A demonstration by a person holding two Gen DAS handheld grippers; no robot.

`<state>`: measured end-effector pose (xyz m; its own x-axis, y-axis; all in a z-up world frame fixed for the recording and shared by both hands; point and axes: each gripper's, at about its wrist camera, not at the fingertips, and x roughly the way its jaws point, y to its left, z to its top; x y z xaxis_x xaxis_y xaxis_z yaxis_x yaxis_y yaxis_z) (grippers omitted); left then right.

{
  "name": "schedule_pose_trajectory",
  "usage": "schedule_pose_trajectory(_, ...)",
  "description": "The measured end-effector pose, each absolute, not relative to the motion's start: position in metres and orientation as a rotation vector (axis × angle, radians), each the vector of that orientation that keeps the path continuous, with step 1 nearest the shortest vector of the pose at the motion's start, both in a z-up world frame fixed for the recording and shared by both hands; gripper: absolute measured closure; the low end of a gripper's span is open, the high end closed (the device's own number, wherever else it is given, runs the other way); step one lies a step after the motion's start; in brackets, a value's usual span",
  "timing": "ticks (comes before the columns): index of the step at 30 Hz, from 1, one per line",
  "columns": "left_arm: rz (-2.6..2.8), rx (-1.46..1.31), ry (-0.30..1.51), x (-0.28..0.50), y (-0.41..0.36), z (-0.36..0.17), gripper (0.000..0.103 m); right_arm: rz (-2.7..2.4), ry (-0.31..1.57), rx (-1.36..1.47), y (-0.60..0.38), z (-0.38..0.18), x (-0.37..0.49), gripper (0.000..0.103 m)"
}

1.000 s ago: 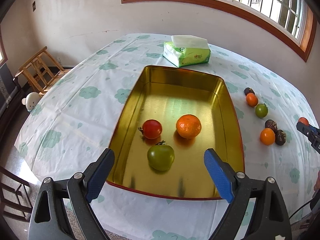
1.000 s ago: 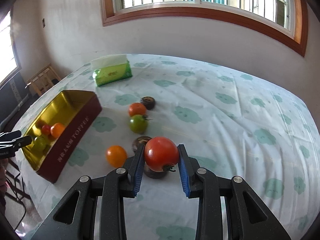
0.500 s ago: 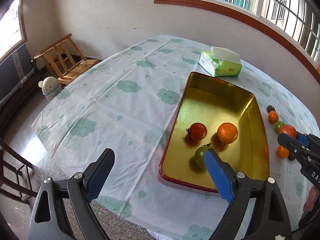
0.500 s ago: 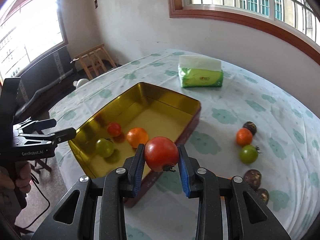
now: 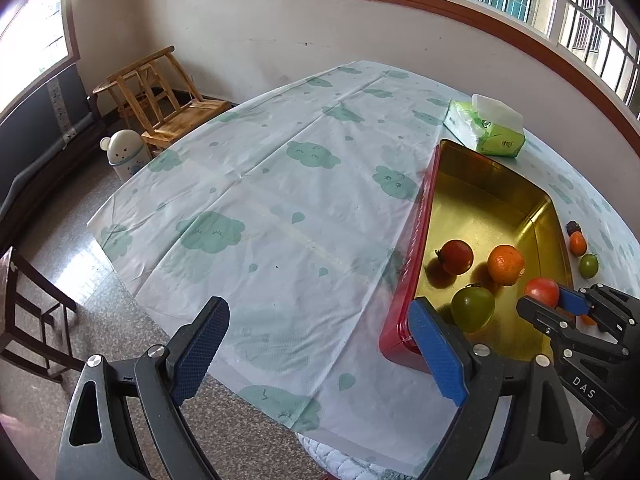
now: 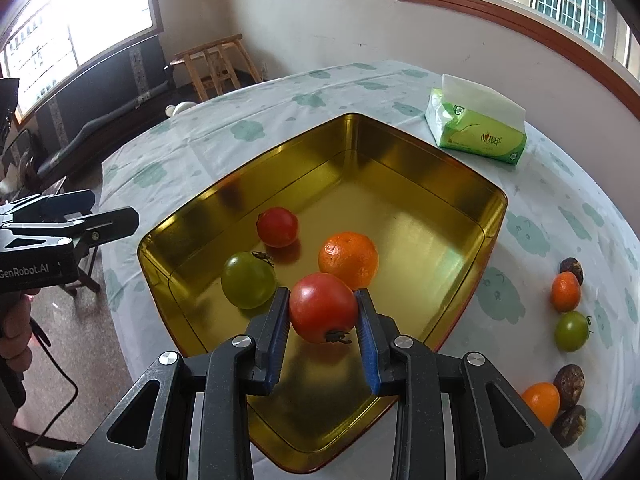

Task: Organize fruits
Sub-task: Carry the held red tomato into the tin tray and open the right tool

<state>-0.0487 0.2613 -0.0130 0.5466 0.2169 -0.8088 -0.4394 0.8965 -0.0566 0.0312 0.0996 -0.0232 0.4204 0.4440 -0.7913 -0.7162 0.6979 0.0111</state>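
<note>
Over at the left edge of the table, the left gripper (image 5: pixel 318 350) is hanging with its blue pads spread wide and nothing between them, pointing down at the cloud-print tablecloth (image 5: pixel 280 208) just beside the tin. A hand (image 6: pixel 14 328) is gripping its handle, low at the left of the right wrist view.

Next along, the gold tin (image 6: pixel 420 168), red on the outside, is sitting on the cloth with three fruits lying in its near half: a green tomato (image 6: pixel 248 280) nearest the left wall, a small red tomato (image 6: pixel 277 227) a little behind it, and an orange (image 6: pixel 348 260) to their right. The three are lying close together, but I cannot tell whether any are touching.

Just in front of the orange, the right gripper (image 6: pixel 323 314) is clenching a large red tomato (image 6: pixel 323 307) between its blue pads, stem end facing the camera. It is holding the fruit in the air over the tin's near end, clear of the floor of the tin.

Behind the tin, a green tissue pack (image 6: pixel 476 132) is lying on the cloth.

Further right, well apart from the tin, loose fruit is waiting on the cloth: a dark brown fruit (image 6: pixel 571 267) touching a small orange (image 6: pixel 565 291), a second green tomato (image 6: pixel 572 331) just below, then another orange fruit (image 6: pixel 541 399) beside two more brown ones (image 6: pixel 569 386).
</note>
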Motion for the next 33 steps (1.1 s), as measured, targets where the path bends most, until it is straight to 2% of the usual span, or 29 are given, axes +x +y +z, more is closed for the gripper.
schedule_pose_trajectory(33,0.386,-0.292,0.92,-0.052,0.265,-0.013,0.014,0.734,0.882,-0.361,0.11,-0.034,0.042,0.069)
